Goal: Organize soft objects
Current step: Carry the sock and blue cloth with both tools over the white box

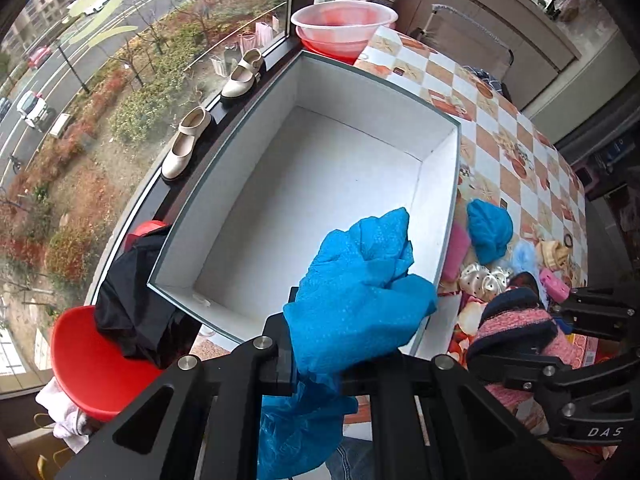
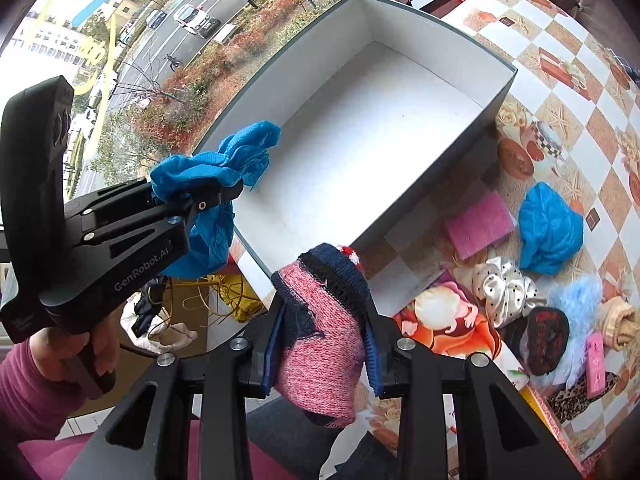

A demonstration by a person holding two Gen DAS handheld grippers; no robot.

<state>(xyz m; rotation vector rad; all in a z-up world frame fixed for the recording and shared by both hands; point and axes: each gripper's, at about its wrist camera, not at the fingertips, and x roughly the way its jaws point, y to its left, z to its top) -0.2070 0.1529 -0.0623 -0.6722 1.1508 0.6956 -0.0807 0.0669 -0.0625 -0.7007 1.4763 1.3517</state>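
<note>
Both grippers hang over the near end of the white box, each with a load. The left gripper is clenched on a crumpled blue cloth, which bulges above the jaws and trails below them. The right gripper pinches a pink knit piece with a navy cuff. The box looks bare inside (nothing has gone in yet, as far as I can see).

To do this step well, I'd carry each bundle past the near rim and well over the floor of the box before letting go, so the loose tails fall inside rather than drape over the edge. The two grippers sit close together, so dropping one at a time seems wise.

On the checked table right of the box wait more soft things: another blue cloth, a pink sponge, a satin scrunchie and some fluffy bits. A pair of shoes sits on the sill, a red bowl with a dark garment by the box's left corner. Nothing blocks the drop.
</note>
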